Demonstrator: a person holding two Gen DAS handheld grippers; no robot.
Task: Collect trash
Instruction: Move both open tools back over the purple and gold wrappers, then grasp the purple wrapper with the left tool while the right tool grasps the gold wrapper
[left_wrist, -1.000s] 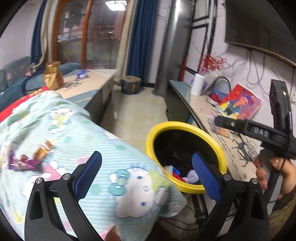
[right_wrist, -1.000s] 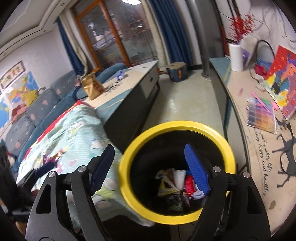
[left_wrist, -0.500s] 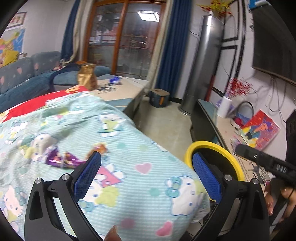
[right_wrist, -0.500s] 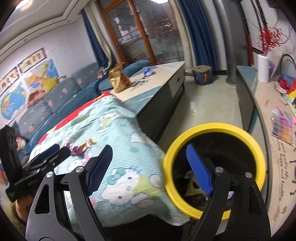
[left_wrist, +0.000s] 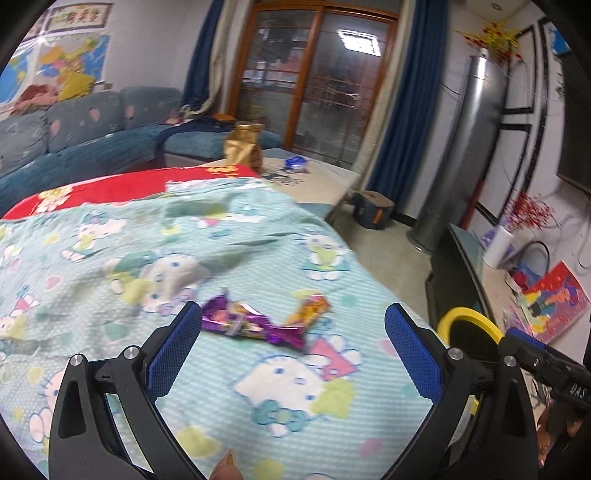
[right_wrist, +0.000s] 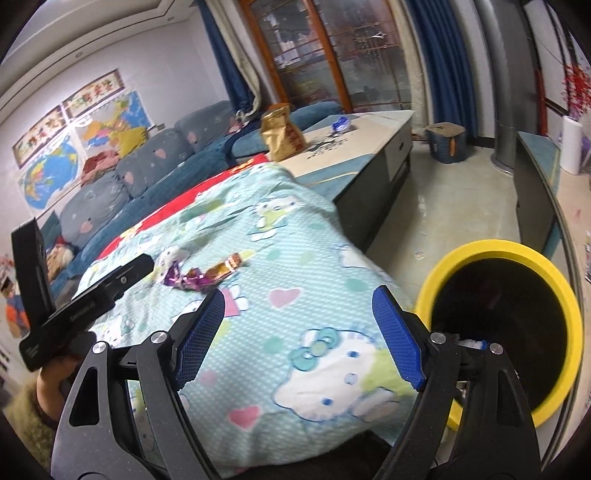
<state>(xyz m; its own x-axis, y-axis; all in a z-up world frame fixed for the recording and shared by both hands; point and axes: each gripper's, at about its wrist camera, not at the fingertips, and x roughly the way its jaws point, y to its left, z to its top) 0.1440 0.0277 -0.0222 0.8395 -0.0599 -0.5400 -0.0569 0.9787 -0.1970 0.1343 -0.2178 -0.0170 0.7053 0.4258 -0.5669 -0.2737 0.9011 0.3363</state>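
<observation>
Wrappers lie on a blanket (left_wrist: 258, 387) with a cartoon cat print, pale green, spread over a low surface. The purple wrapper (left_wrist: 251, 325) is crumpled and shiny, and the orange wrapper (left_wrist: 308, 310) lies just beside it on its right, the two touching or almost touching at one end. In the right wrist view the same purple wrapper (right_wrist: 186, 280) and orange wrapper (right_wrist: 225, 266) are farther up the blanket (right_wrist: 295, 332), near the tip of the other tool.

The left gripper (left_wrist: 291, 350) is above the blanket with its blue pads wide apart and nothing between them; the purple wrapper is just ahead of its left pad. The right gripper (right_wrist: 295, 332) also has its pads wide apart and empty, over the printed cloth near the edge. A hand (right_wrist: 55, 373) in a fuzzy sleeve holds the left tool at the left of that view.

The yellow bin (right_wrist: 554, 277) stands on the floor just beside the hanging edge of the blanket, at the right. Its inside is dark, and I cannot tell well what is in it. In the left wrist view only a part of the yellow bin (left_wrist: 465, 317) shows behind the right pad. Farther back, a gold bag (right_wrist: 280, 133) stands on a table (right_wrist: 369, 140), and a blue sofa (right_wrist: 147, 173) is along the wall.
</observation>
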